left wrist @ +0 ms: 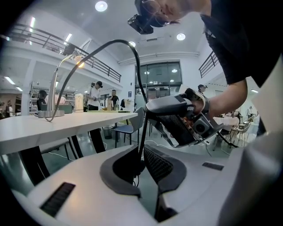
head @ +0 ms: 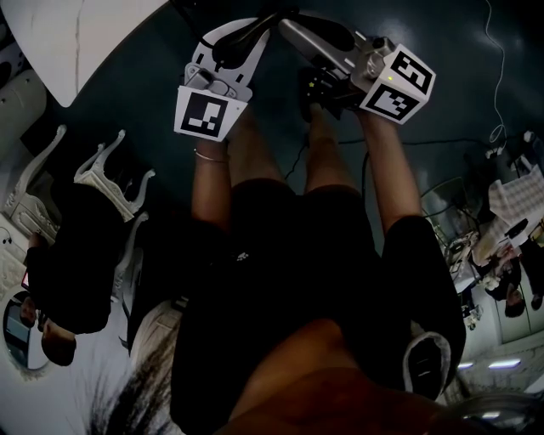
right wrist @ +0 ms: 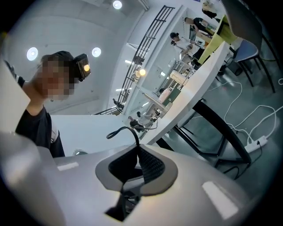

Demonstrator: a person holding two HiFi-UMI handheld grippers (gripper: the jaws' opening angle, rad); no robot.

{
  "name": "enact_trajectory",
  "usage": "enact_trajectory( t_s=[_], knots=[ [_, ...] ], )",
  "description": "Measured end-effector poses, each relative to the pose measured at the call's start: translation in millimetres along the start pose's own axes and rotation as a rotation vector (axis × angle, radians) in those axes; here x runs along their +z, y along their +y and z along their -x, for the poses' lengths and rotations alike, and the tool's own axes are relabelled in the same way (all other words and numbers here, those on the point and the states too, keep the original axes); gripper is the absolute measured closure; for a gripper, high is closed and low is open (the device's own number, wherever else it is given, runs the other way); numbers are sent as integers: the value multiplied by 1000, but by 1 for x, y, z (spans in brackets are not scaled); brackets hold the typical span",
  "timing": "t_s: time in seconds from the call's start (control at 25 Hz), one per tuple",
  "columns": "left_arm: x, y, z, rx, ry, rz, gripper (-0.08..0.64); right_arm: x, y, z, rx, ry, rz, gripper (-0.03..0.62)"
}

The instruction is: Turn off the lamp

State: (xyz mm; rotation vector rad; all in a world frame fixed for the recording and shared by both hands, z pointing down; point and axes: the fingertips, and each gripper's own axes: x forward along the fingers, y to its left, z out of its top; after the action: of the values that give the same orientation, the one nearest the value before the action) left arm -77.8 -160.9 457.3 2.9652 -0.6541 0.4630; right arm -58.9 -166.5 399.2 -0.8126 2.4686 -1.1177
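The lamp's bulb [left wrist: 78, 62] glows at the top of a silver gooseneck on the white table [left wrist: 66, 126]; the lit lamp [right wrist: 141, 72] also shows far off in the right gripper view. A thin black cable [left wrist: 138, 84] rises from between the jaws of my left gripper [left wrist: 142, 152], which is shut on it, and arcs left toward the lamp's base. My right gripper [right wrist: 138, 154] is shut on a black cable [right wrist: 132, 132] too. In the head view the left gripper [head: 259, 30] and right gripper [head: 285, 25] are held tip to tip above the dark floor. No switch is visible.
White chairs [head: 110, 174] stand at the left in the head view and a white table corner [head: 85, 34] at the top left. A power strip [right wrist: 257, 142] with loose cords lies on the floor under the table. People stand far behind the table [left wrist: 95, 95].
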Motion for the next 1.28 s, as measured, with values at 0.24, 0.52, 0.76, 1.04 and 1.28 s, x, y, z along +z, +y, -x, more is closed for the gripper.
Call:
enact_trajectory(
  t_s=[0.24,0.52,0.76,1.04,1.28],
  knots=[
    [-4,-7,-4,-25,27,-47,536,-11,8,-6,33,56,21,577],
    [1,-10,-2,-34,8,-43,537,-3,8,-4,14,32,143,574],
    [10,-10,5,-49,-24,20,537,9,-4,10,-63,15,321,545],
    [24,-7,14,-45,-56,53,537,11,-18,24,-113,17,366,545],
    [30,-19,21,-59,-53,56,537,-18,-25,22,-80,101,408,543]
  ],
)
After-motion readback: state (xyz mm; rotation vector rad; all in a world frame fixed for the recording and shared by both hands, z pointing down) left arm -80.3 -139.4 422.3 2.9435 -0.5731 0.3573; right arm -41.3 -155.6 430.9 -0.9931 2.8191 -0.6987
